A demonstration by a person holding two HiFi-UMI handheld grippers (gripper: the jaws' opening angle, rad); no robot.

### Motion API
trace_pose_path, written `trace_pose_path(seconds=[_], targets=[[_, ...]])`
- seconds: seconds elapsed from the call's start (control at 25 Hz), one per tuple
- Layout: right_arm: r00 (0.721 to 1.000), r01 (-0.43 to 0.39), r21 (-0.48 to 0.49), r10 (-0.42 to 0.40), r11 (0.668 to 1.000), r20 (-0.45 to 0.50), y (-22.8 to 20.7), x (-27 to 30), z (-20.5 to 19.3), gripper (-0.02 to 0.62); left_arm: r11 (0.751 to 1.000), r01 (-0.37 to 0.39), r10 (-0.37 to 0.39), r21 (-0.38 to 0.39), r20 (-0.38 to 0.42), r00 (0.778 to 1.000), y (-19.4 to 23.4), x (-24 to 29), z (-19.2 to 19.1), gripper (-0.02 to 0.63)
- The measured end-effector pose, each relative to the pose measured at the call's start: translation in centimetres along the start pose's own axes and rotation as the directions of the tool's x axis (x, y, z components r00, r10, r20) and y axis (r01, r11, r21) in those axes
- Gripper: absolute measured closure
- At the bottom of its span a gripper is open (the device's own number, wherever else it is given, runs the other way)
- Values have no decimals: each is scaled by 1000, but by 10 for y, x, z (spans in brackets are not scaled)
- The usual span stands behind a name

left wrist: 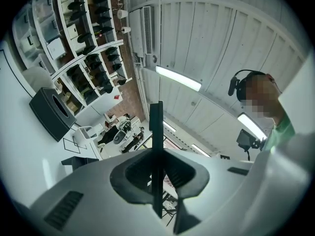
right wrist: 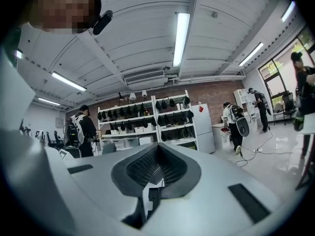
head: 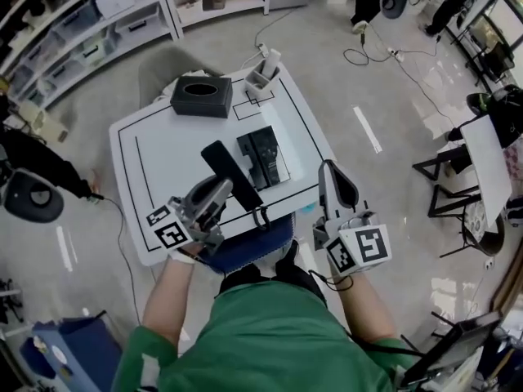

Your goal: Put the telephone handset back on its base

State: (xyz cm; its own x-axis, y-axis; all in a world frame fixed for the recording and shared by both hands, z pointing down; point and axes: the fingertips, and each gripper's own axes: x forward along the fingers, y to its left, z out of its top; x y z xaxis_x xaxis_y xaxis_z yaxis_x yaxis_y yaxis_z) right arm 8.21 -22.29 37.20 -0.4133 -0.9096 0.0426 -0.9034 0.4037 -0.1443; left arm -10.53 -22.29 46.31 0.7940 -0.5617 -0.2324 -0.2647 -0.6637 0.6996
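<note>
The black telephone handset (head: 231, 174) is held slanted above the near part of the white table (head: 155, 162), and my left gripper (head: 221, 190) is shut on its lower half. In the left gripper view the handset (left wrist: 156, 127) shows edge-on as a thin dark bar clamped between the jaws of the left gripper (left wrist: 156, 166). The black telephone base (head: 263, 155) lies just right of the handset, with a short curl of cord (head: 261, 216) near the table's front edge. My right gripper (head: 329, 170) hangs off the table's right edge with nothing in it; in its own view the right gripper (right wrist: 157, 149) has its jaws closed together.
A black tissue box (head: 201, 96) sits at the table's far left and a white holder (head: 263, 76) at the far edge. A blue seat (head: 245, 247) is tucked under the near edge. Shelving, cables and other people stand around the room.
</note>
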Motion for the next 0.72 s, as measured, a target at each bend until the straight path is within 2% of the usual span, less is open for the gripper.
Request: trace_pose_path(seconds=[0.36,0.72], targets=[[998,-32,74,36,997,-50,-37,21,-32,572,994,-93,89,-56,-67,994,51,24,-37,526],[994,-27,111,39,993,-104,-58,34,-57,573,978,-118,88,-170,-175,981,108,37,-72,526]])
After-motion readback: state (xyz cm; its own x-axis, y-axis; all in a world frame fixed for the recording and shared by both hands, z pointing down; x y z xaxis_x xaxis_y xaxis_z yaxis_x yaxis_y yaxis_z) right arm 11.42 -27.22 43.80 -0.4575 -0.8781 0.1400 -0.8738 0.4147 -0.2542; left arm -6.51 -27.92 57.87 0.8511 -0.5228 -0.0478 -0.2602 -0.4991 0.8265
